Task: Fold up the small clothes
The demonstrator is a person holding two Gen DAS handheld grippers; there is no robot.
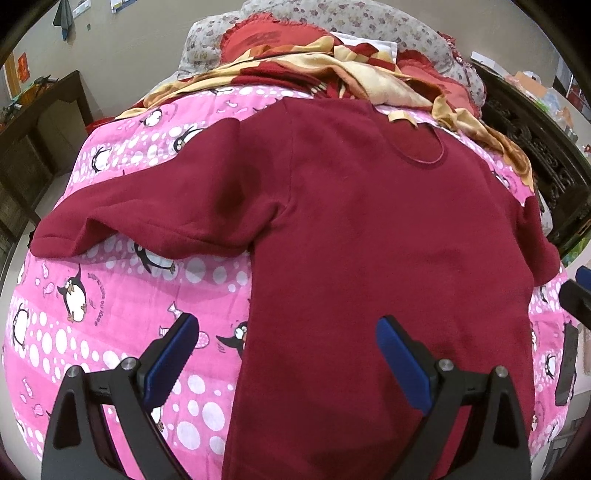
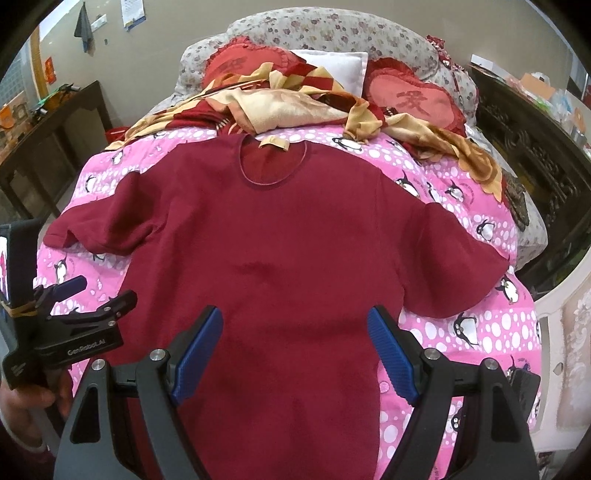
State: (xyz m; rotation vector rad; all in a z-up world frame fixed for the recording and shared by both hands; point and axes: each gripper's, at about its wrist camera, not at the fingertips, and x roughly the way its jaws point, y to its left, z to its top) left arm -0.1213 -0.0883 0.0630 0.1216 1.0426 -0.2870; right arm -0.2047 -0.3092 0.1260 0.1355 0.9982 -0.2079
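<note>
A dark red long-sleeved shirt (image 1: 369,221) lies spread flat on a pink penguin-print quilt (image 1: 92,314), neck hole away from me, both sleeves out to the sides. It also shows in the right wrist view (image 2: 288,240). My left gripper (image 1: 288,339) is open and empty, above the shirt's lower left edge. My right gripper (image 2: 295,332) is open and empty, above the shirt's lower middle. The left gripper (image 2: 74,295) also shows at the left of the right wrist view, off the shirt's left side.
A red-and-cream blanket (image 2: 280,99) lies bunched just beyond the collar, with red heart cushions (image 2: 417,99) and floral pillows (image 2: 332,33) behind. Dark wooden furniture stands left (image 2: 62,122) and right (image 2: 535,147) of the bed. A dark phone-like object (image 1: 567,362) lies at the quilt's right edge.
</note>
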